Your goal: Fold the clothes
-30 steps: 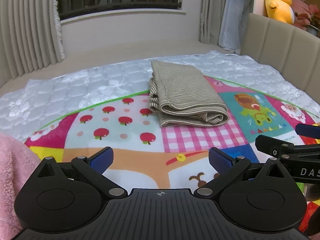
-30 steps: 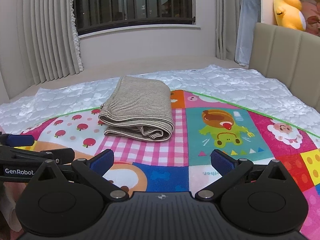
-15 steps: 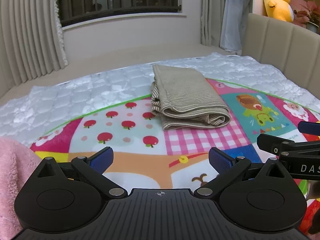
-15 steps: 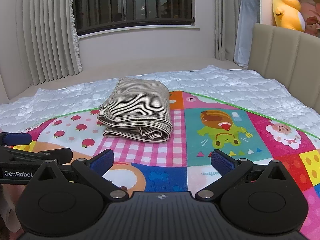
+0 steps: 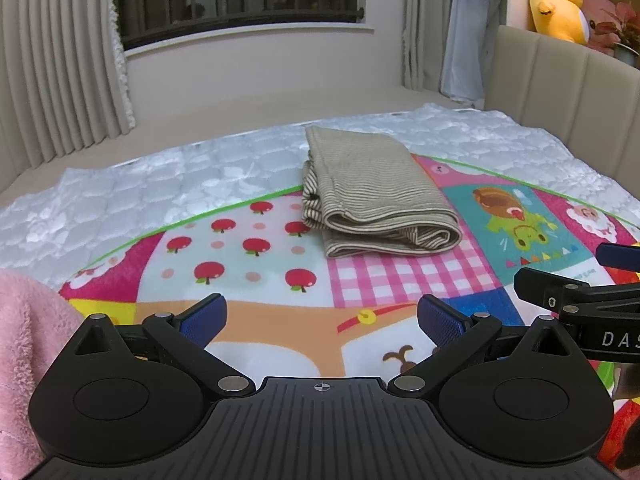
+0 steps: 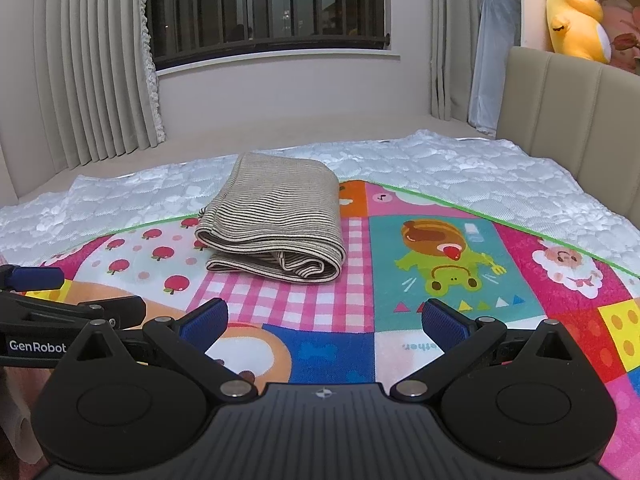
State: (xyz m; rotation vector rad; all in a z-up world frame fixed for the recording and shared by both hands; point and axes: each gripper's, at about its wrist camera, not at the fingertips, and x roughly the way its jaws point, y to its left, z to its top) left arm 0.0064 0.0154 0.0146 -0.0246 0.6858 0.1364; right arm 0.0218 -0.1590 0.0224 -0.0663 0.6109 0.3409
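- Bedroom setup: white quilt [image 5: 168,184] on the bed with a bright cartoon mat [image 6: 440,240] laid over it, curtains [image 6: 100,72] and a barred window [image 6: 264,4] at the back, padded headboard [image 6: 568,96] on the right with a yellow plush [image 6: 576,20] on top.
- Striped shirt [image 6: 276,224] sat folded into a neat rectangle, straddling the mat's far edge and the quilt, rolled fold facing me.
- My left gripper [image 5: 320,320] had its blue pads [image 5: 204,320] spread wide with nothing between them, hovering over the mat short of the shirt.
- Right gripper [image 6: 324,322] was the same: fingers apart, empty, well clear of the shirt.
- Both tools sat side by side; each one poked into the other's view.
- Some pink fluffy fabric [image 5: 28,344] showed at the left edge of the left cam.
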